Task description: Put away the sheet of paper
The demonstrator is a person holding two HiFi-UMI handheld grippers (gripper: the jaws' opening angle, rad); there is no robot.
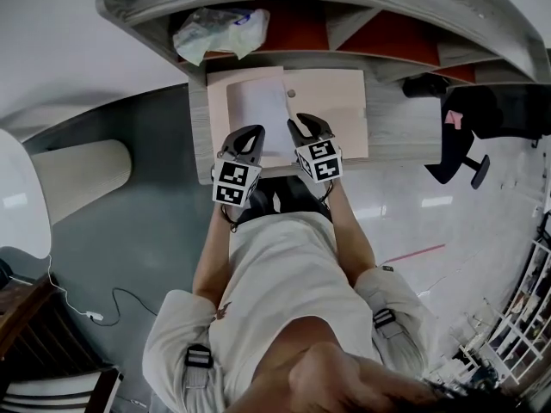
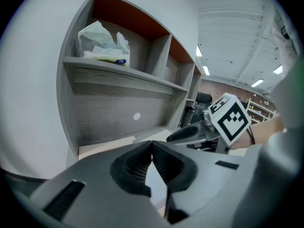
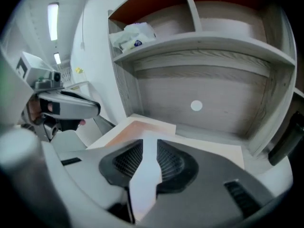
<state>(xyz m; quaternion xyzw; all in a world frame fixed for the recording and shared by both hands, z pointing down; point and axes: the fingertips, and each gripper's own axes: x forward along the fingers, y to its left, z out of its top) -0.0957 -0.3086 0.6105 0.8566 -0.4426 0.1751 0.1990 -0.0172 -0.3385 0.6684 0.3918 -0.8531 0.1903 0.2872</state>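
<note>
The white sheet of paper (image 1: 258,110) lies on the left half of a beige mat (image 1: 331,101) on the grey desk. My left gripper (image 1: 256,132) sits at the sheet's near left part. Its jaws meet at the tips, and whether they pinch the paper edge does not show in the left gripper view (image 2: 152,143). My right gripper (image 1: 294,122) is at the sheet's near right edge. In the right gripper view its jaws (image 3: 149,148) stand apart, with the white sheet (image 3: 145,184) showing in the gap, and the pads do not press on it.
A shelf unit with red-backed compartments (image 1: 293,26) rises behind the desk, with a crumpled plastic bag (image 1: 219,31) in the left one. A black office chair (image 1: 482,114) stands at the right. A round cable hole (image 3: 196,106) is in the back panel.
</note>
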